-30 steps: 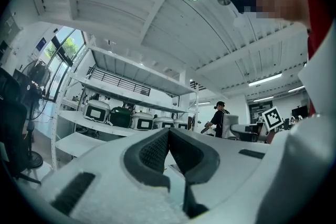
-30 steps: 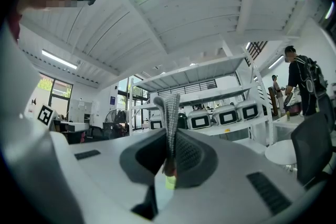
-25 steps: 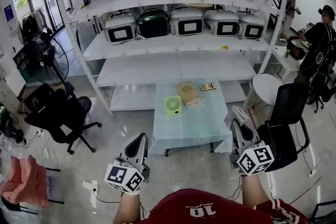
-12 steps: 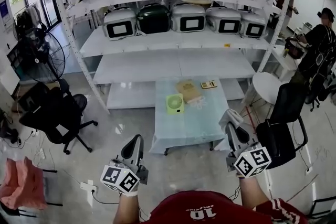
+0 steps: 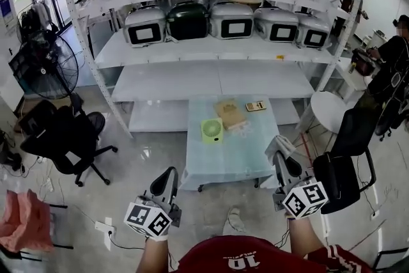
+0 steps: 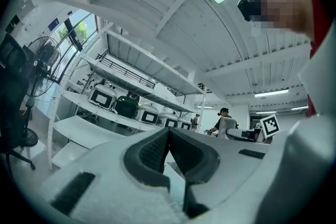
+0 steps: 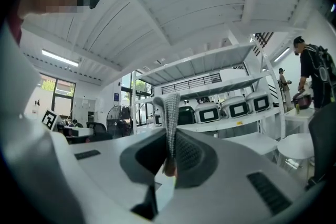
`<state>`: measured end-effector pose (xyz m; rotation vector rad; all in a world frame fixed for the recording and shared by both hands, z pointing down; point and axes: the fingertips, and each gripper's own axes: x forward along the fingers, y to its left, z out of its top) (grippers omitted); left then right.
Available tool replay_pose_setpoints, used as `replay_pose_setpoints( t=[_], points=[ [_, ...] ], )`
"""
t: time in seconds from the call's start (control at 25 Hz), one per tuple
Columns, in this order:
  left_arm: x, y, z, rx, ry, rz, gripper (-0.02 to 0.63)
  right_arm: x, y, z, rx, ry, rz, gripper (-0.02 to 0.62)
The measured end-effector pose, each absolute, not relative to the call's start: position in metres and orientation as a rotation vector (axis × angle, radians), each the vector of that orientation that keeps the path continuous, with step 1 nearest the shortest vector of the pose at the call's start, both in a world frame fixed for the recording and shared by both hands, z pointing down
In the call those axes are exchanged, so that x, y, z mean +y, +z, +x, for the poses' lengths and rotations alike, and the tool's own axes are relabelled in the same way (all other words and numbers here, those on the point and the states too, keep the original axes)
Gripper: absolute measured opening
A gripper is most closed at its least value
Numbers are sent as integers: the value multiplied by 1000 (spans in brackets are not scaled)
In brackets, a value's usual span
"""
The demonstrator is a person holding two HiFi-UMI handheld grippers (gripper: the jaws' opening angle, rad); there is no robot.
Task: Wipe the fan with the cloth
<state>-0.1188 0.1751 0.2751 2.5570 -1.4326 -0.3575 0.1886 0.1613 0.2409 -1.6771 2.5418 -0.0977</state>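
Note:
A small light-green fan [image 5: 211,130] stands on the pale glass table [image 5: 230,160] ahead of me. My right gripper [image 5: 279,151] is held short of the table's right front corner and is shut on a grey cloth [image 5: 278,146]. In the right gripper view the cloth [image 7: 170,113] sticks up from between the closed jaws. Over the floor to the left of the table hangs my left gripper [image 5: 169,177], shut with nothing in it. The left gripper view shows its jaws [image 6: 168,136] pressed together.
A brown packet [image 5: 231,114] and a small flat device [image 5: 255,105] lie at the table's far end. White shelving [image 5: 211,80] with several cookers stands behind. Black office chairs [image 5: 64,137] [image 5: 348,156] sit left and right. A round white stool [image 5: 329,105] is at the right.
I have come closer to the table, and both grippers sit slightly lower in the head view. The right gripper still holds the cloth.

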Motion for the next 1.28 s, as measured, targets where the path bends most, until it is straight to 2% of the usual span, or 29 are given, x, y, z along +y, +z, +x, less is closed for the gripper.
replay_pose_setpoints(
  t=[0.84, 1.0, 1.28],
  points=[
    [-29, 242, 0, -1498, -288, 2640, 6, -35, 240, 291, 2510, -145, -1570, 18],
    [-43, 250, 1, -1489, -240, 2640, 6, -61, 254, 285, 2505, -244, -1541, 18],
    [-67, 252, -31, -1460, -258, 2641, 6, -87, 244, 253, 2521, -193, -1576, 18]
  ],
)
